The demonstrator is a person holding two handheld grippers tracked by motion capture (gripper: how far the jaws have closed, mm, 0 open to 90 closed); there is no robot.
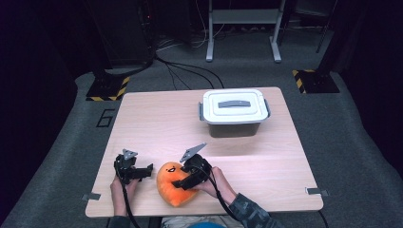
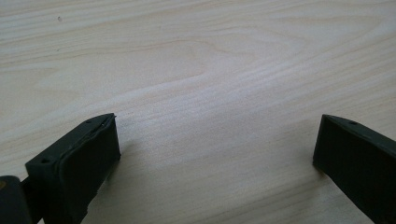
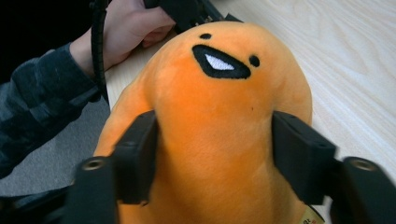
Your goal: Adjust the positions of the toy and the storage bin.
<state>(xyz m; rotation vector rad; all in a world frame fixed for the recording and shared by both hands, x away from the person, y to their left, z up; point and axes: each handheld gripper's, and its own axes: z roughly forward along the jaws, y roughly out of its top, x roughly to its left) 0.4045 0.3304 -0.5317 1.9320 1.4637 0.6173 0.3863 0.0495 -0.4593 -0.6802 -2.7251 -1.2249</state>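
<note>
Right gripper [image 1: 183,183], held in my right hand [image 1: 215,183], is clamped on an orange plush toy [image 1: 173,187]; its two black pads press into the soft sides, which dent where the pads meet them. Seen along that gripper, the plush toy [image 3: 219,135] has a stitched black mouth with a white patch and two small black dot eyes near its top, pointing toward twelve o'clock. From above, the toy lies on the wooden table [image 1: 157,118] near the front edge, at about six o'clock from the table's middle.

My left gripper [image 1: 142,172] sits just beside the toy, at its nine o'clock, in my left hand [image 1: 119,190]. Its jaws stand wide apart with bare wood grain between them and nothing in them.

At about one o'clock from the toy, well apart from it, stands a lidded storage box [image 1: 234,113] with a white lid and a grey handle, lid on.
</note>
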